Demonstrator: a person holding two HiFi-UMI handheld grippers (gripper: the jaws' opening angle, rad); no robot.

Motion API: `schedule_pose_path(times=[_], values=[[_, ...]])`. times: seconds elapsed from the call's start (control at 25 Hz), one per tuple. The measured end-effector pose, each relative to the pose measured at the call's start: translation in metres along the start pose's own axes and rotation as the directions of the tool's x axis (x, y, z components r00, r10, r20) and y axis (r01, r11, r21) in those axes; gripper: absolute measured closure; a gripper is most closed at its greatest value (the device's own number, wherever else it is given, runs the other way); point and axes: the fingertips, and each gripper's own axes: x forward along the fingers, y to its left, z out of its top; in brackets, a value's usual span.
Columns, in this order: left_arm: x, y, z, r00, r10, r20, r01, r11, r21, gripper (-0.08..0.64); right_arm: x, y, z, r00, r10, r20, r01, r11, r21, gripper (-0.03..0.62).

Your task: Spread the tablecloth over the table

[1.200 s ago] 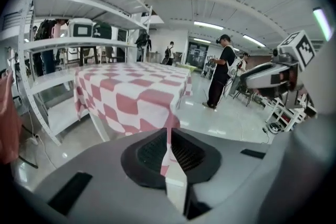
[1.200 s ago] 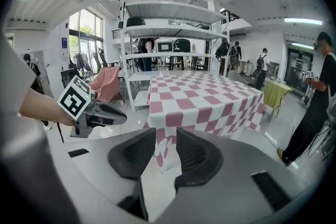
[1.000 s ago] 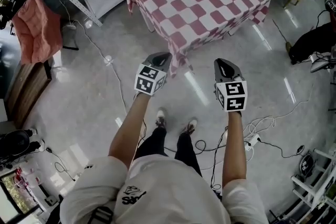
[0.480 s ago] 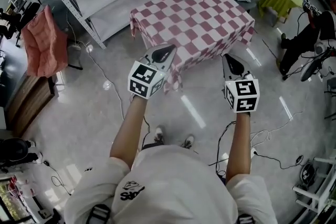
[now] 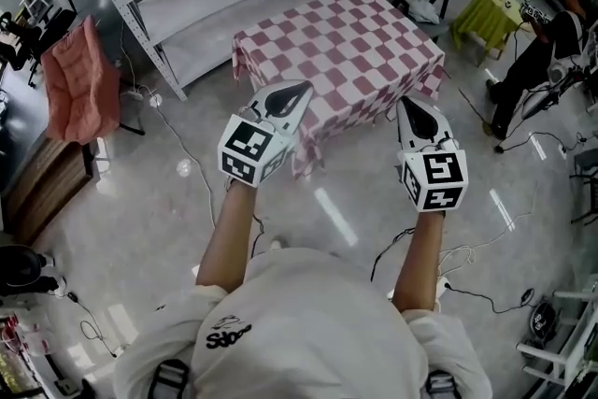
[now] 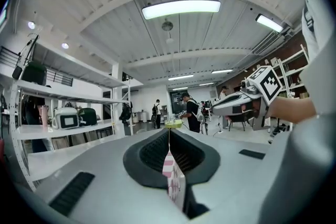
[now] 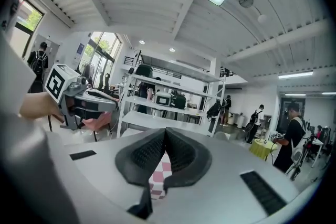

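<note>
white short-sleeved shirt (image 5: pixel 308 313), black print (image 5: pixel 229 336), perhaps dark straps (image 5: pixel 173 378); grey left tool (image 5: pixel 304 88), right tool (image 5: pixel 404 102), marker cubes (image 5: pixel 249 148)

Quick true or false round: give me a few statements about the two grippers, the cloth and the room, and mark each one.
1. The left gripper is shut on the tablecloth. True.
2. The right gripper is open and empty. False: it is shut on the tablecloth too.
3. The tablecloth is plain blue. False: it has pink and white checks.
4. A metal shelf rack stands beyond the tablecloth. True.
</note>
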Motion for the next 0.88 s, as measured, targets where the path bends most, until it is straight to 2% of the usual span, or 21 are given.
schedule_pose_path(times=[0.2, 0.52, 0.88], values=[[-0.004, -0.008, 0.01, 1.0, -0.025, 0.002, 0.025, 0.999, 0.037, 0.528, -0.008, -0.001, 0.011, 1.0, -0.001, 0.014, 0.001, 1.0, -0.008, 0.569], [0.004, -0.005, 0.008, 1.0, -0.026, -0.019, 0.026, 0.999, 0.035, 0.528, -0.007, -0.003, 0.004, 0.999, -0.021, -0.031, 0.02, 0.998, -0.052, 0.569], [0.006, -0.014, -0.001, 0.998, -0.054, -0.036, 0.055, 0.998, 0.03, 0.528, -0.011, -0.004, -0.004, 0.998, -0.047, -0.04, 0.046, 0.999, -0.022, 0.569]])
